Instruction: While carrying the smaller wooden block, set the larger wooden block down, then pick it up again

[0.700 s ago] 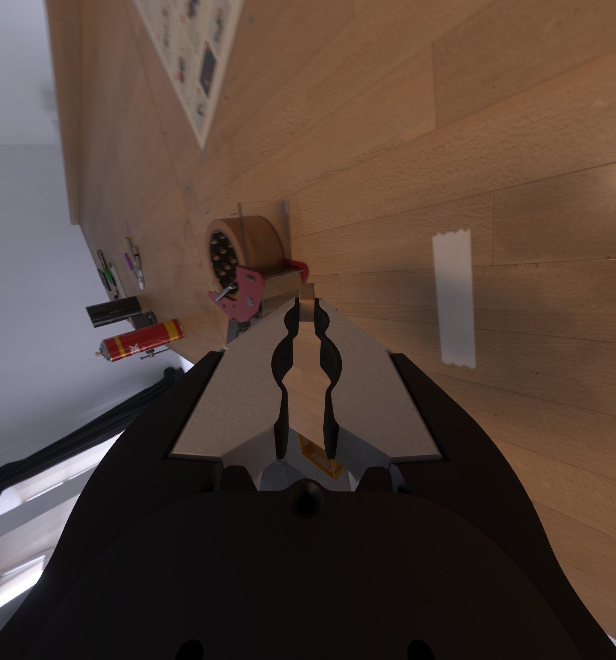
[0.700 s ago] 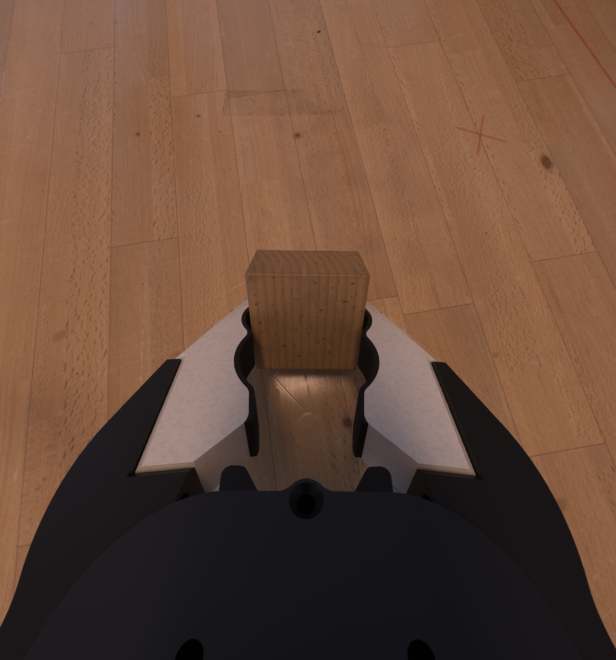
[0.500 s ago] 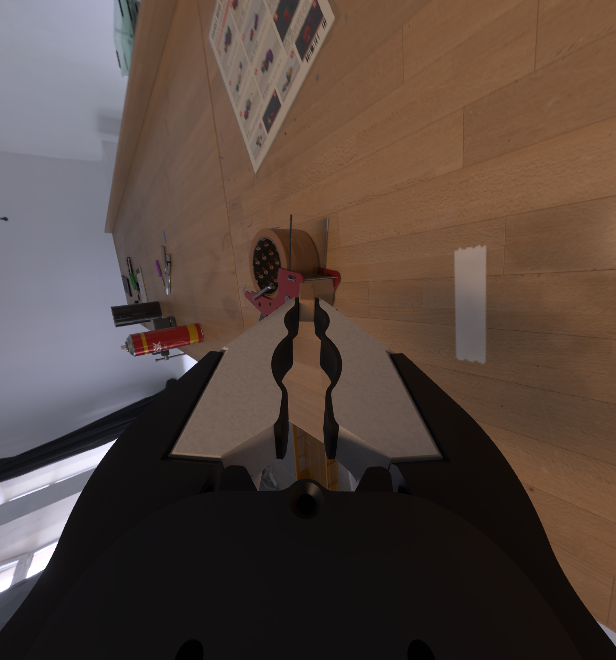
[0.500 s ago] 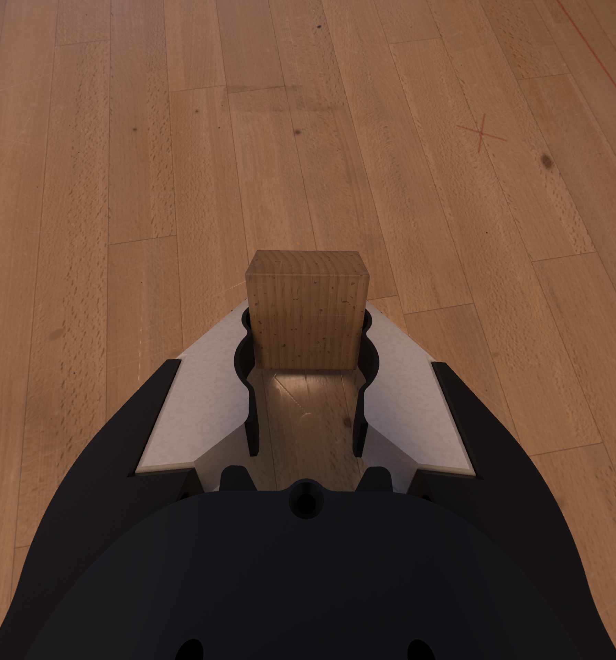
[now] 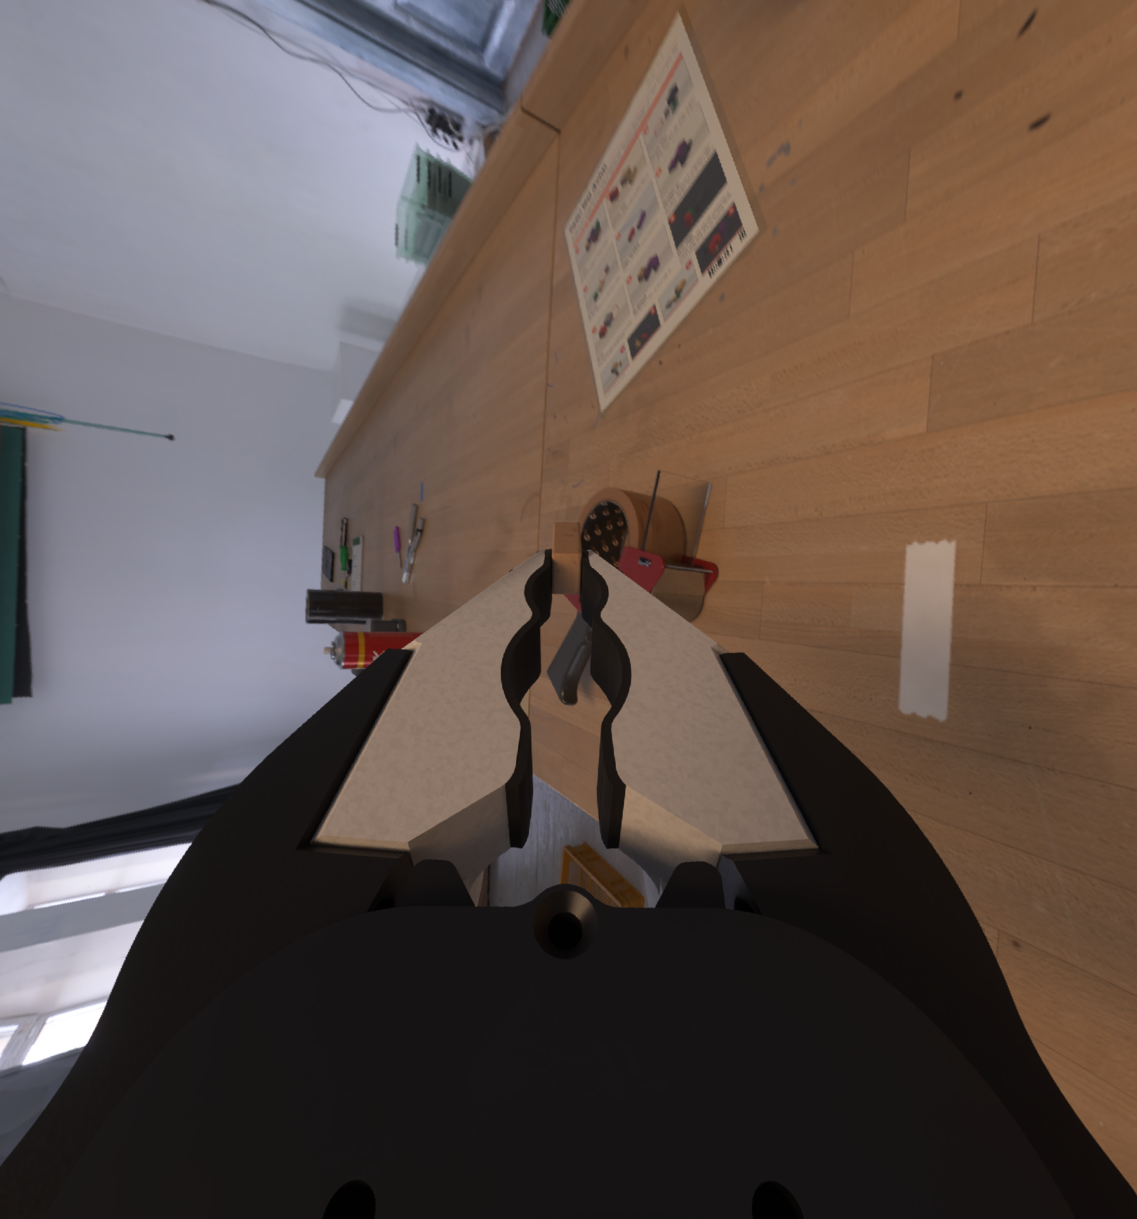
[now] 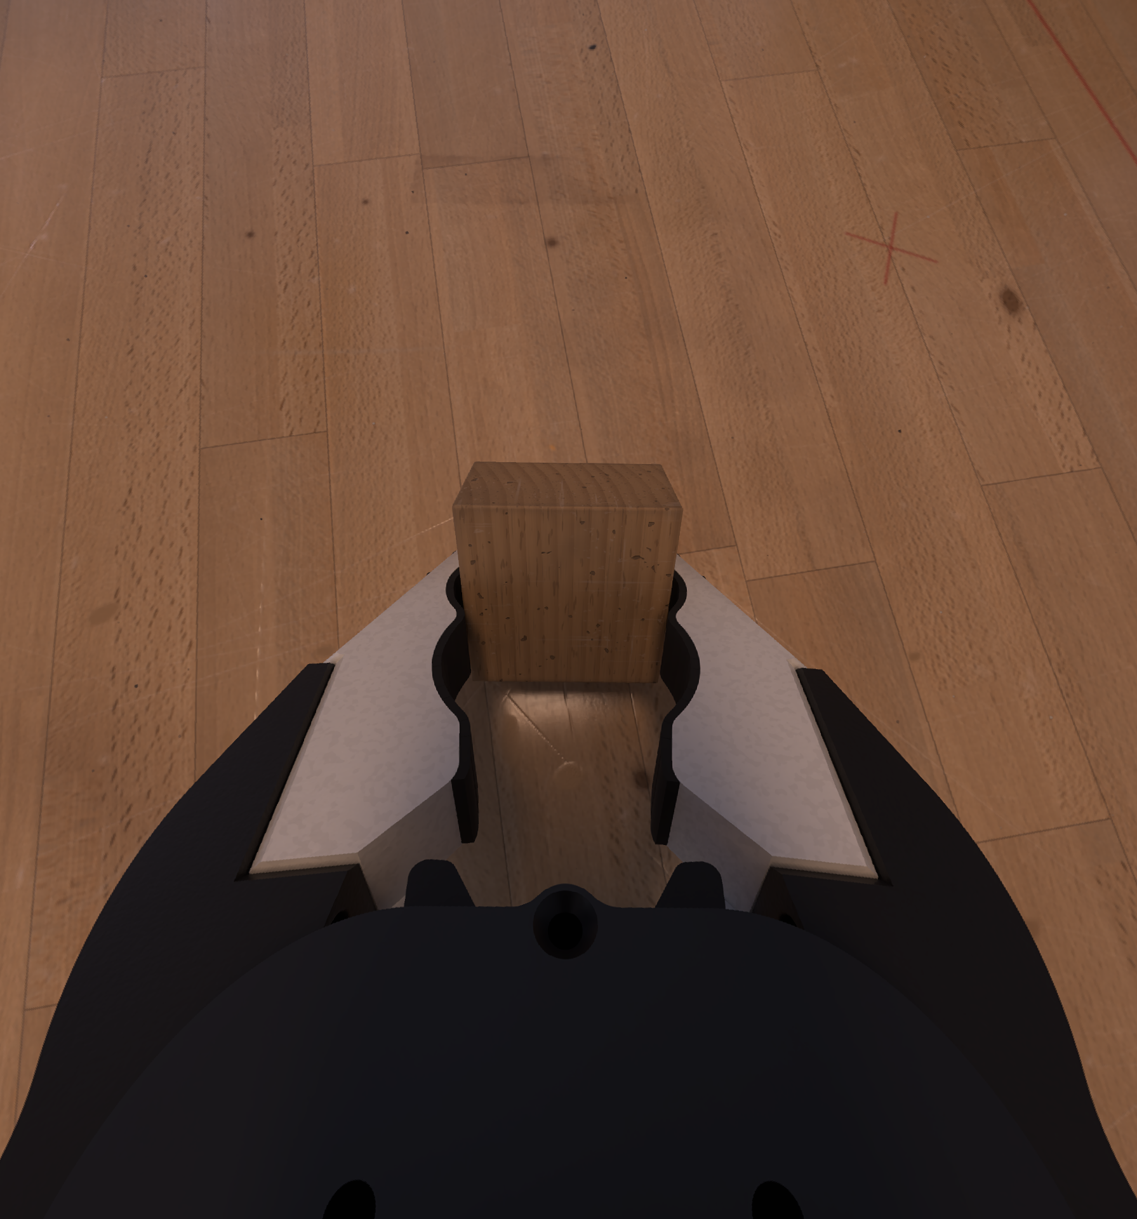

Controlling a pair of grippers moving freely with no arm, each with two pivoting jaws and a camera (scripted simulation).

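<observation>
Pale walls and a bright window strip fill the left of the left wrist view, which is rolled on its side, so the wooden bench (image 5: 948,422) runs up the right of the frame with its far edge slanting toward the top. Close to that far edge lies a printed sheet (image 5: 661,224) of small coloured pictures, flat on the planks. Nearer, a brown tape roll in a red dispenser (image 5: 638,547) stands on the bench, and a strip of pale tape (image 5: 927,630) is stuck flat, well apart from it toward the right of the frame. Along the bench edge on the left sit a red can (image 5: 371,650), a dark box (image 5: 344,605) and a few pens (image 5: 412,542).

The left claw (image 5: 567,572) is drawn narrow, its tips pinching the smaller wooden block (image 5: 565,557), a light cube that sticks out just past the fingertips and is held clear of the bench. Whether this claw is high or low above the planks cannot be told from the tilted view.

In the right wrist view, the bench (image 6: 222,330) fills everything beyond the claw, with a thin red cross (image 6: 890,247) and a red line (image 6: 1086,86) drawn toward its upper right. The right claw (image 6: 565,587) is set wider, its pads pressed against the two sides of the larger wooden block (image 6: 565,580), a darker speckled cube standing upright between the tips. Whether that block's underside touches the bench cannot be told.
</observation>
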